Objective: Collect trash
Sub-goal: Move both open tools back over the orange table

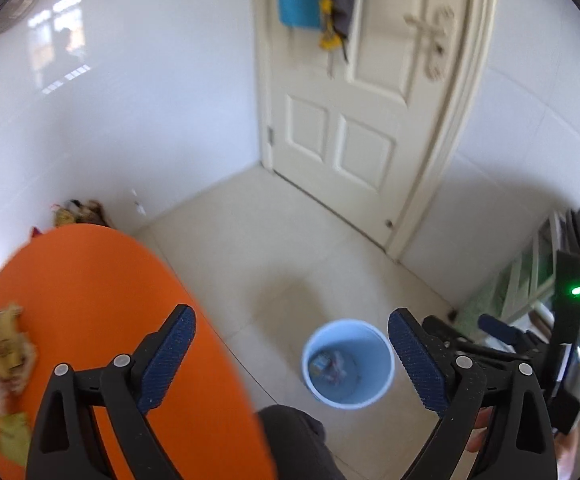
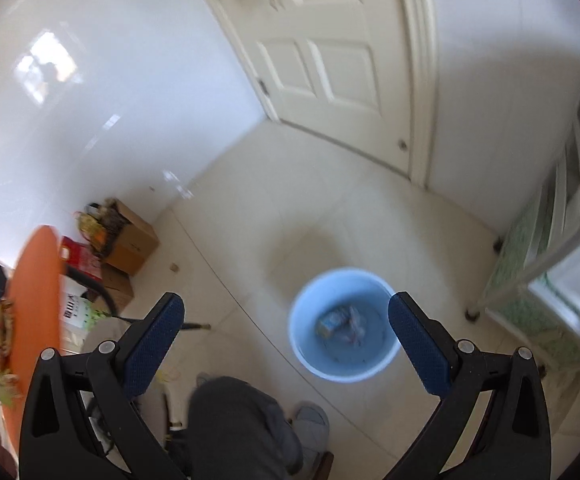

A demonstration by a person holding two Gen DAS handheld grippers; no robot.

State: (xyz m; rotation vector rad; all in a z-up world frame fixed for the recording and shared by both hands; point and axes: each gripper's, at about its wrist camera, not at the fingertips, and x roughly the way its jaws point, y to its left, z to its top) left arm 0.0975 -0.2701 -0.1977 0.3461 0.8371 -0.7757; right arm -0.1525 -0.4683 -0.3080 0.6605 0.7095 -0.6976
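Note:
A light blue bin stands on the tiled floor with some wrappers in its bottom; it also shows in the right wrist view. My left gripper is open and empty, above the edge of an orange table. Crumpled snack wrappers lie on the table at the far left. My right gripper is open and empty, held above the floor just left of the bin. It also shows at the right of the left wrist view.
A cream door stands behind the bin. Cardboard boxes and clutter sit by the wall under the table. A white rack is at the right. The person's leg and shoe are below the grippers.

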